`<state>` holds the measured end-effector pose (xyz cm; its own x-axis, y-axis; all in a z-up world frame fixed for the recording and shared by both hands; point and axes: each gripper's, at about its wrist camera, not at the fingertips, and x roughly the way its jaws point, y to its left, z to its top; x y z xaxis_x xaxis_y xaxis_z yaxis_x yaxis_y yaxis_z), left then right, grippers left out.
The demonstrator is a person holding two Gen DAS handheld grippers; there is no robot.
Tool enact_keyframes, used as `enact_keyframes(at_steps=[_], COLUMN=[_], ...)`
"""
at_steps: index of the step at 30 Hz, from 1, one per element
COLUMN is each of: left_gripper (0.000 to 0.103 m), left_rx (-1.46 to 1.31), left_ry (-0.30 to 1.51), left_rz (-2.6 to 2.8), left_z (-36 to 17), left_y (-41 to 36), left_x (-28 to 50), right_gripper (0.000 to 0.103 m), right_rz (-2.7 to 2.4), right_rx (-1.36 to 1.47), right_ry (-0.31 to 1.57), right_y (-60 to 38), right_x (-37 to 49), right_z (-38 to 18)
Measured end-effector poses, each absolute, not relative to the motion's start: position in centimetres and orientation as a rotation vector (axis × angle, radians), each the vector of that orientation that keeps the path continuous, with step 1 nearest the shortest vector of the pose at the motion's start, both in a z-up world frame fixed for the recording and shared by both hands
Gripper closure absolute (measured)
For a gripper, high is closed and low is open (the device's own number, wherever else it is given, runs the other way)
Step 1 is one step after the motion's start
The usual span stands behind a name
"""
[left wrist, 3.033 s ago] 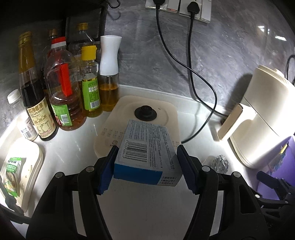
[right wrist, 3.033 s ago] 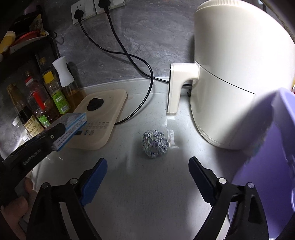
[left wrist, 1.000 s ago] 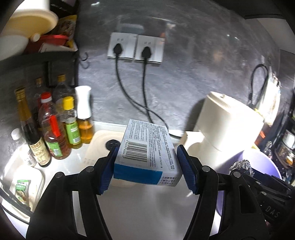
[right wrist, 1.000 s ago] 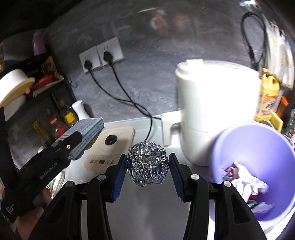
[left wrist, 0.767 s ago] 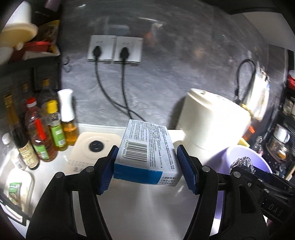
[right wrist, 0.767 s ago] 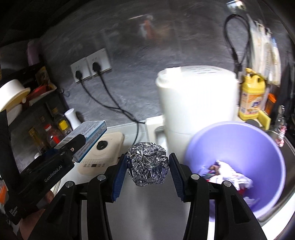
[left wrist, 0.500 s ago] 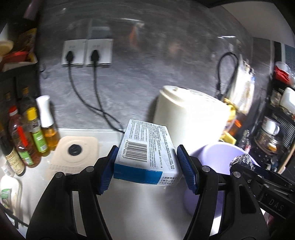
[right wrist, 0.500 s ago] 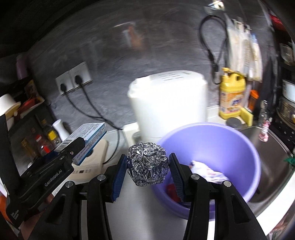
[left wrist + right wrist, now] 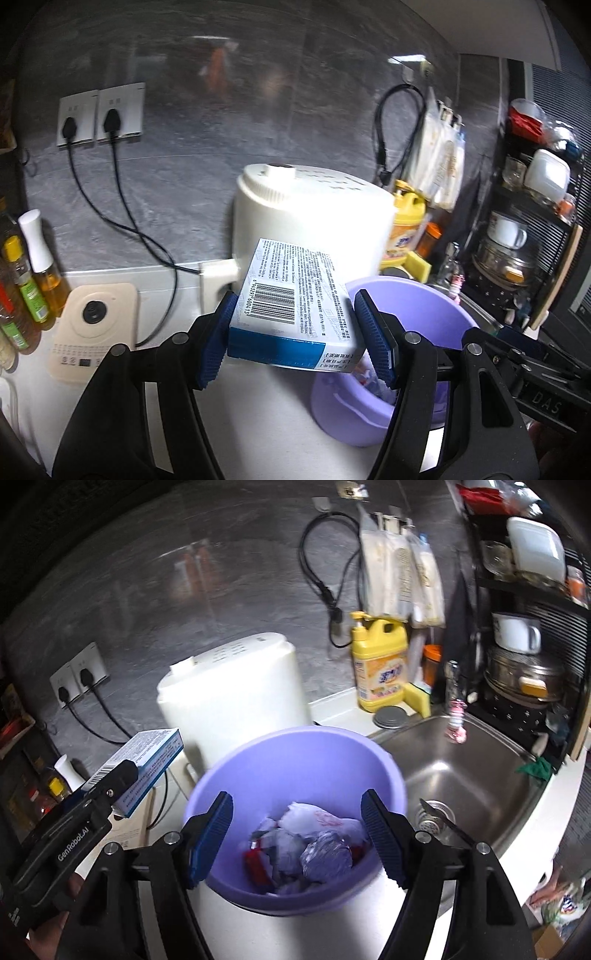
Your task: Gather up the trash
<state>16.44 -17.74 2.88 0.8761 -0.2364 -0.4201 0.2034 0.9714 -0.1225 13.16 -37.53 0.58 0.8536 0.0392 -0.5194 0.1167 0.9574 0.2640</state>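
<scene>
My left gripper (image 9: 295, 339) is shut on a blue and white cardboard box (image 9: 291, 306), barcode side up, held above the counter just left of the purple bin (image 9: 413, 321). The same box (image 9: 151, 753) shows at the left of the right wrist view. My right gripper (image 9: 297, 842) hangs over the purple bin (image 9: 295, 757) with its jaws opening and nothing between them. The crumpled foil ball (image 9: 327, 856) lies inside the bin on white and red scraps (image 9: 310, 821).
A white air fryer (image 9: 314, 221) stands behind the bin, its cords running to wall sockets (image 9: 99, 110). Oil bottles (image 9: 33, 258) and a cream appliance (image 9: 92, 325) sit at the left. A steel sink (image 9: 461, 764), yellow detergent bottle (image 9: 380, 664) and dish rack (image 9: 528, 646) lie to the right.
Both grippers swung right toward the bin. The right gripper opened and the foil ball dropped from it into the bin. The left gripper still grips the box.
</scene>
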Motion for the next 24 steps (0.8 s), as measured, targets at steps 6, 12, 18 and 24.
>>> enact_keyframes(at_steps=[6, 12, 18, 24], left_gripper=[0.038, 0.022, 0.013, 0.009], left_rx=[-0.066, -0.058, -0.063, -0.091], left_ry=[0.459, 0.459, 0.468, 0.478], left_rz=[-0.304, -0.388, -0.377, -0.330], left_z=[2.5, 2.7, 2.5, 2.6], left_y=[-20.4, -22.4, -20.9, -17.9], left_x=[16.8, 16.9, 16.7, 16.1], right_gripper=[0.032, 0.032, 0.032, 0.032], right_rz=[-0.095, -0.151, -0.161, -0.126], right_rx=[0.313, 0.331, 0.328, 0.315], right_ry=[0.542, 0.530, 0.530, 0.533], right_y=[-39.8, -41.6, -41.3, -39.7], right_x=[11.9, 10.4, 9.9, 10.0], right_z=[0.3, 0.5, 0.5, 0.7])
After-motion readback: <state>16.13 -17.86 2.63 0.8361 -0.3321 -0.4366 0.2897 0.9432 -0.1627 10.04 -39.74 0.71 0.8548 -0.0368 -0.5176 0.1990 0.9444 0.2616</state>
